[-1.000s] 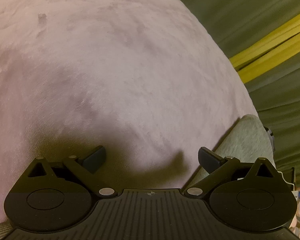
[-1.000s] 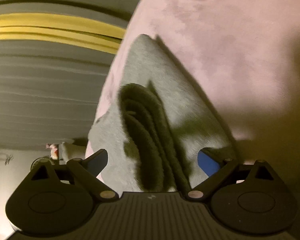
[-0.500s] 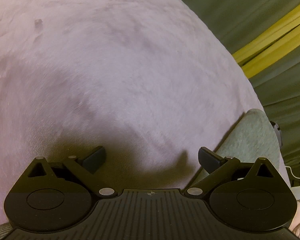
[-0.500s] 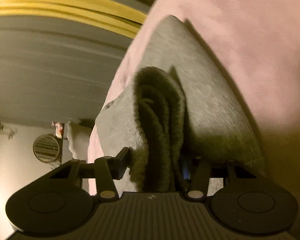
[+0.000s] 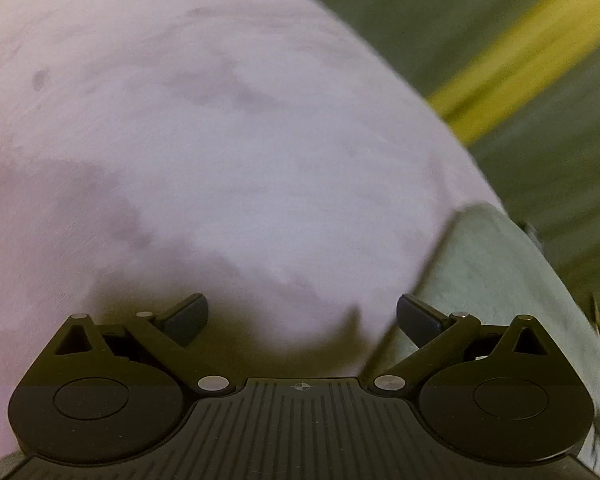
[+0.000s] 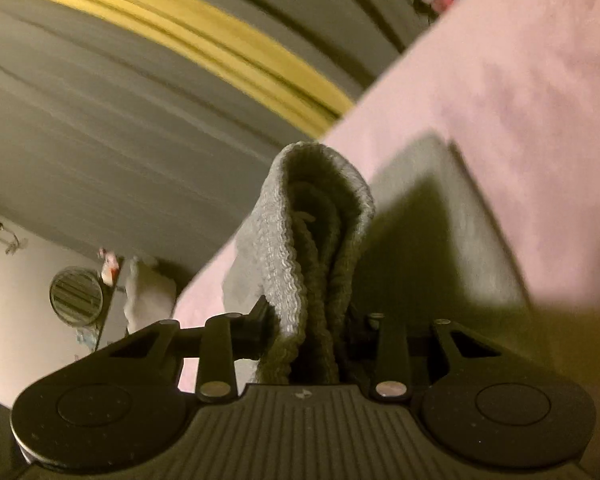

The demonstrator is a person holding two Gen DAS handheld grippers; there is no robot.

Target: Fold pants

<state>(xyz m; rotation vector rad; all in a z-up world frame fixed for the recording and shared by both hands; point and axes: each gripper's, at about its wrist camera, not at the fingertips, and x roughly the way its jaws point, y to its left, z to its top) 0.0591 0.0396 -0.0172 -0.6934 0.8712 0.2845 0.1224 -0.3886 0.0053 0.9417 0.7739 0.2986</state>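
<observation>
My right gripper [image 6: 308,332] has just closed onto the thick ribbed fold of the grey knit pants [image 6: 320,240], lifted off the pink plush blanket [image 6: 520,80]; my left gripper [image 5: 302,316] gapes empty above that blanket.

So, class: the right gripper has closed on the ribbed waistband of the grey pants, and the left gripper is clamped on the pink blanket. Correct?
Not quite. The left gripper is open, holding nothing above the pink blanket, per the left wrist view. The right gripper does grip the ribbed waistband.
</observation>
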